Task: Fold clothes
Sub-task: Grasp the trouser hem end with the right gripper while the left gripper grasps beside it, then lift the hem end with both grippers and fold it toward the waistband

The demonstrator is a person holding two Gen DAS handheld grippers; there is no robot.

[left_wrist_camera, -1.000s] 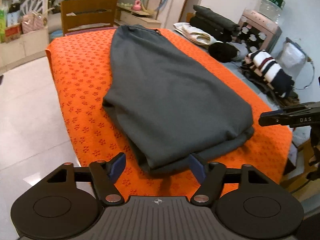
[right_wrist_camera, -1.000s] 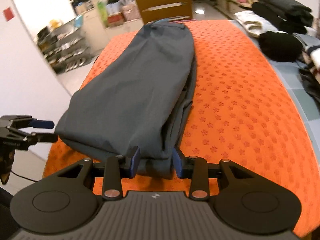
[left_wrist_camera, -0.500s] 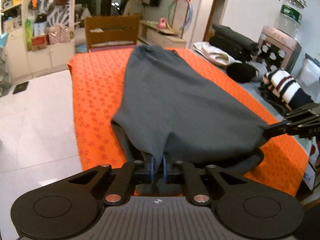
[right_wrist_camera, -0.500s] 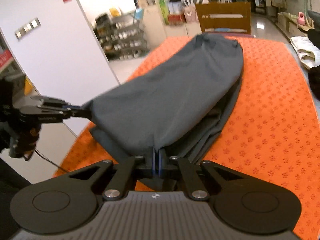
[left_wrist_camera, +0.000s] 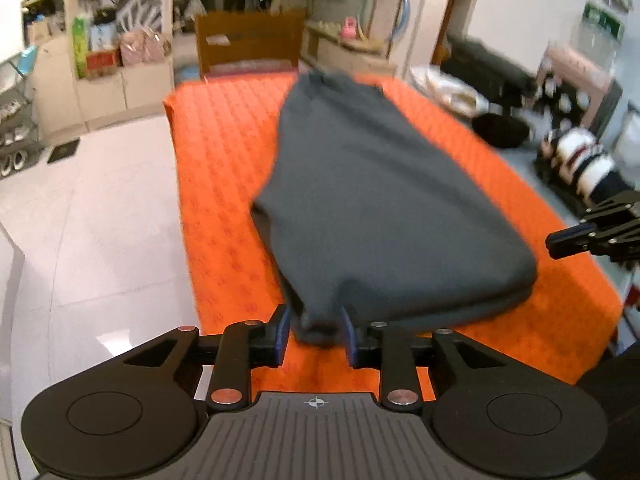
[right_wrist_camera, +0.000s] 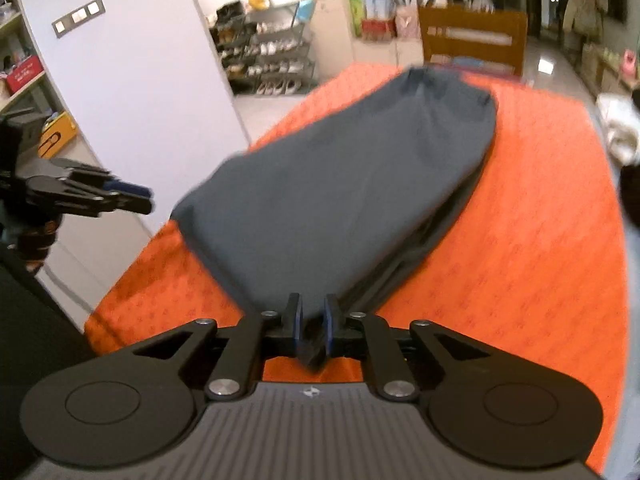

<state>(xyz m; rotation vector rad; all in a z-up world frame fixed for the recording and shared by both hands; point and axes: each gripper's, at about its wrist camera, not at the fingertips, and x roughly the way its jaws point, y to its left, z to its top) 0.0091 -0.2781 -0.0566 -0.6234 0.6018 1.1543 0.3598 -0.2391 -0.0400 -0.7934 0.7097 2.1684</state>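
My left tongs (left_wrist_camera: 314, 334) were opening, with a bunch of the grey garment (left_wrist_camera: 384, 208) between them. My right tongs (right_wrist_camera: 312, 326) were opening too, cloth still pinched inside. The garment lay long on the orange mat (left_wrist_camera: 224, 168).

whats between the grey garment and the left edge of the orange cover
Nothing: in the left wrist view only bare orange cover lies between the grey garment and that edge, with white floor beyond.
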